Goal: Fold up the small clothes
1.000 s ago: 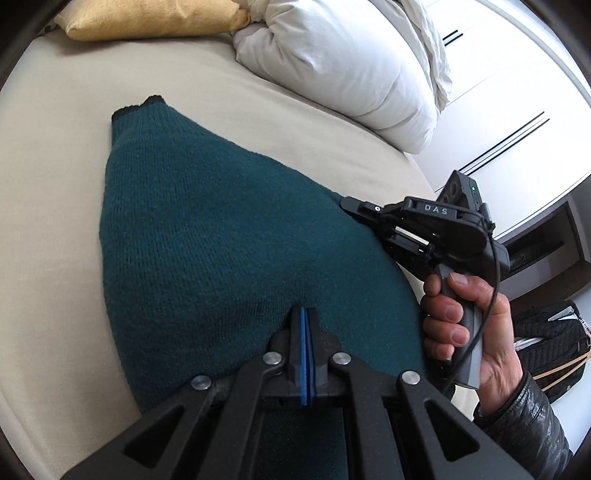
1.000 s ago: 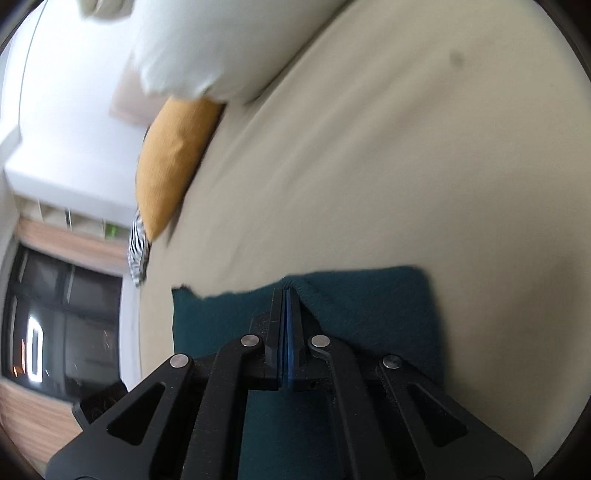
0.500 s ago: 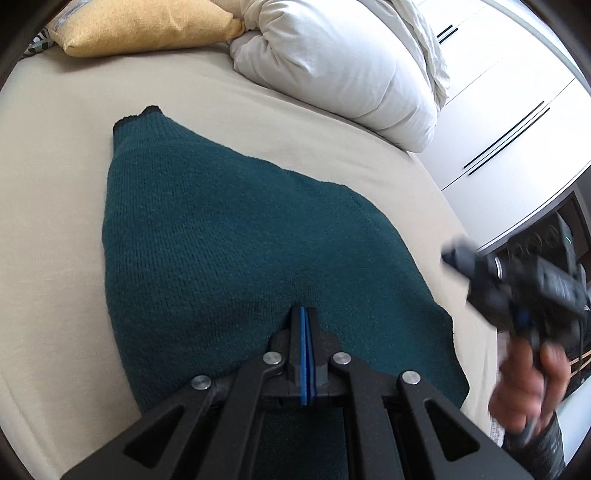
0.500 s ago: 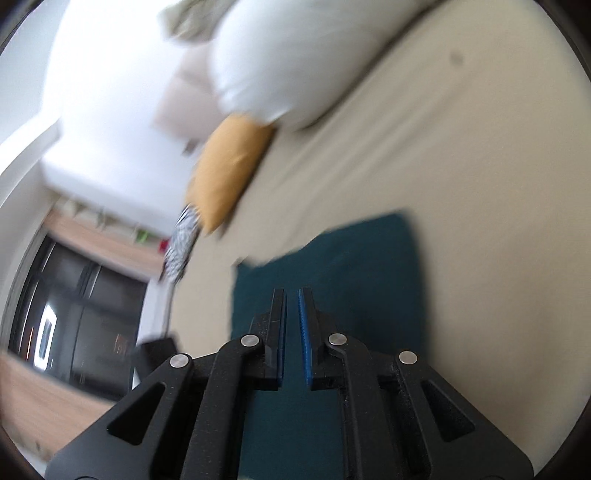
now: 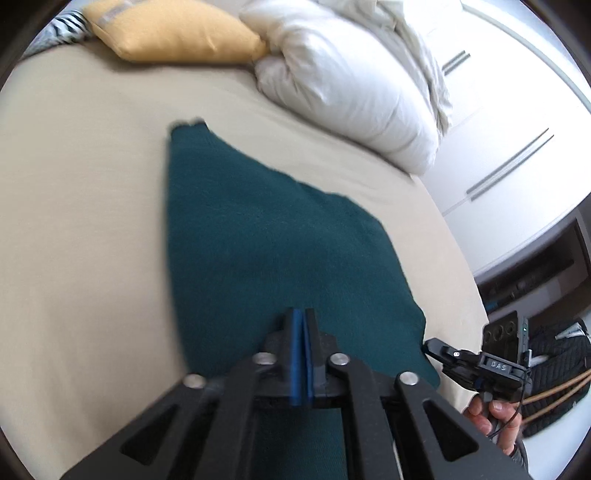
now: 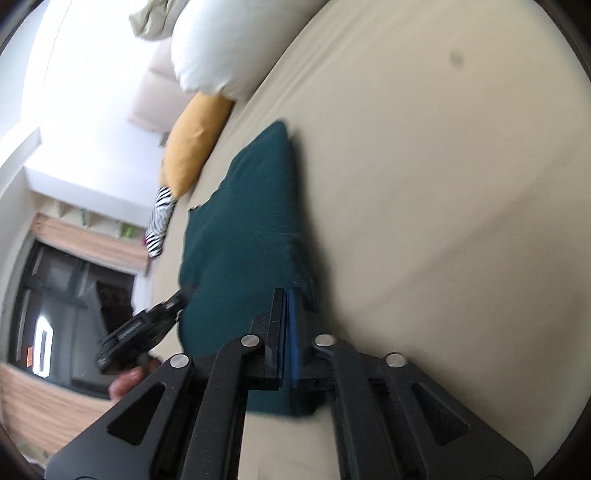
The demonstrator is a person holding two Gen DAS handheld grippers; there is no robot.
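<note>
Item: teal knit garment (image 5: 273, 240), lying flat on the beige bed (image 5: 81, 206), its far corner pointing toward the yellow cushion (image 5: 173, 33) and its long edge running below the white pillow (image 5: 347, 85). It appears already doubled over, which suggests a fold partly made.

Item: your left gripper (image 5: 302, 328), at the garment's near edge. Its jaws are clenched, blue pads pressed together; whether cloth is caught between them you cannot tell, since the knit passes beneath and blur hides the seam. Held there, it likely anchors the near edge.

Item: your right gripper (image 6: 286, 299), at the garment's near corner on the side away from the cushion. Its jaws are drawn together; the corner sits right at the tips, but a pinch cannot be confirmed. This position suits lifting that corner for the next fold.

Item: zebra-print cushion (image 6: 159, 221), beside the yellow cushion, well apart from the garment.
</note>
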